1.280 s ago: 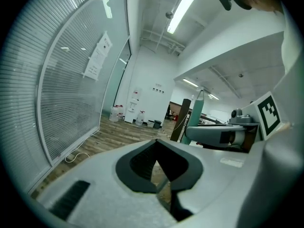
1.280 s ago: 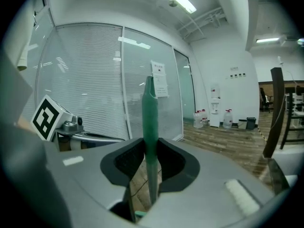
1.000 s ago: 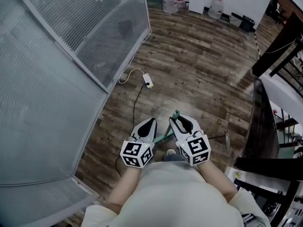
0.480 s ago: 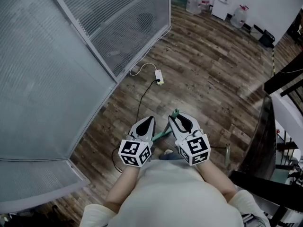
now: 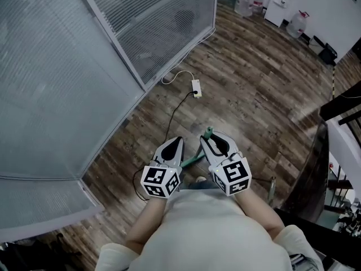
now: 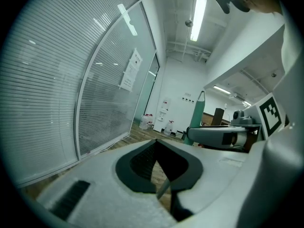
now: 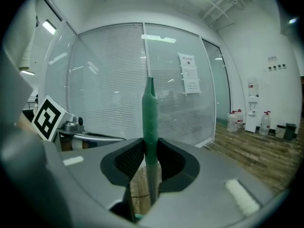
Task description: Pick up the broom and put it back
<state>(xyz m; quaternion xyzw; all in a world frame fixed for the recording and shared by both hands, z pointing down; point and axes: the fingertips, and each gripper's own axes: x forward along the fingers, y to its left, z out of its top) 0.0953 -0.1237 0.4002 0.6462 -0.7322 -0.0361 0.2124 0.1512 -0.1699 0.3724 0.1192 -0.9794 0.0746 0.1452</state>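
The broom shows only as a green handle (image 5: 198, 157), its top end poking out beyond my right gripper (image 5: 212, 141). In the right gripper view the handle (image 7: 150, 118) stands upright between the dark pads, and the jaws are shut on it. My left gripper (image 5: 175, 144) hangs close beside it on the left, with its tips together and nothing between them. From the left gripper view (image 6: 157, 145) the green handle (image 6: 198, 114) rises to the right, above the right gripper's body. The broom's head is hidden below my hands and body.
A curved glass partition with blinds (image 5: 96, 78) runs along the left. A white power strip (image 5: 196, 87) and its cable lie on the wooden floor ahead. Water bottles (image 5: 248, 1) stand at the far wall. A dark railing (image 5: 316, 162) is at the right.
In the head view the floor, power strip and glass wall have slid to the right, and more of the partition shows. Both grippers stay side by side, the right still holding the handle.
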